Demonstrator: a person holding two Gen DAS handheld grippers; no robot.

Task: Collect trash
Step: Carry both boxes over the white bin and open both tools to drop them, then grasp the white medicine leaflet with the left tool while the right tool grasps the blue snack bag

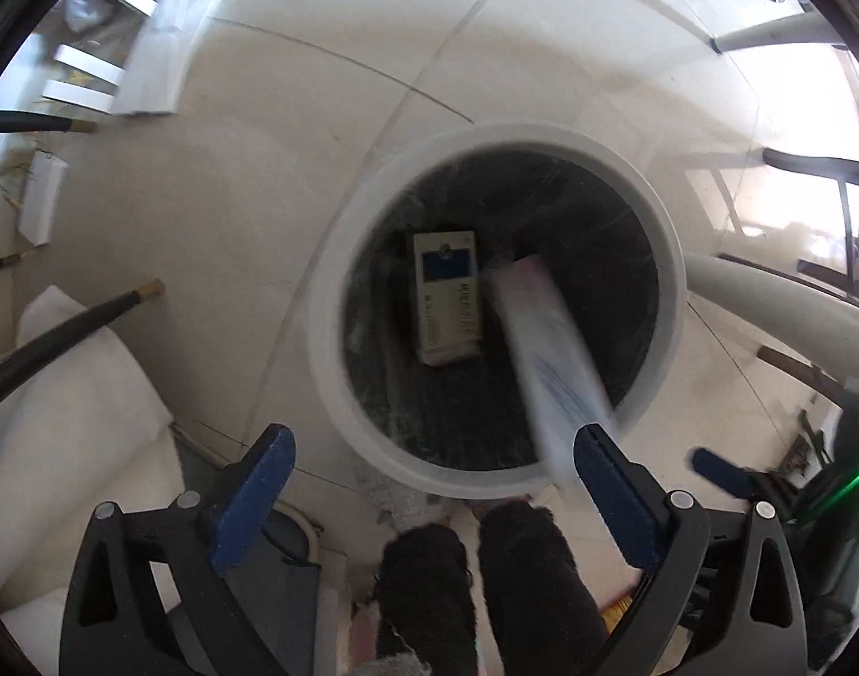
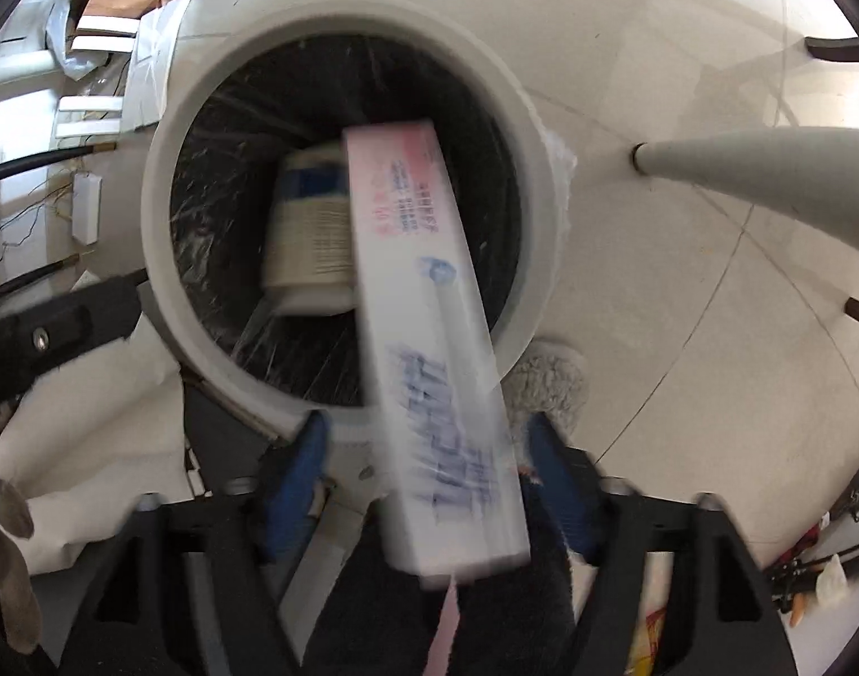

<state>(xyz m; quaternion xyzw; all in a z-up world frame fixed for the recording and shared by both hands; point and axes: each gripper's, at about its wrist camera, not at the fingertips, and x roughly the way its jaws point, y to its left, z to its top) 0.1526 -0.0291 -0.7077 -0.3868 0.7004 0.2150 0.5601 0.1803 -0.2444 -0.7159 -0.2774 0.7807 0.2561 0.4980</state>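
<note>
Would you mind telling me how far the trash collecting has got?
Done: a cream box lies inside the white bin. In hand: a long white box, blurred, sits between the open right gripper fingers over the bin. Left gripper is open, empty. Left: papers remain on the floor.

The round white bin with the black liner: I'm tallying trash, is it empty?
Not empty. A cream box with a blue patch lies at the round white bin's bottom.
</note>
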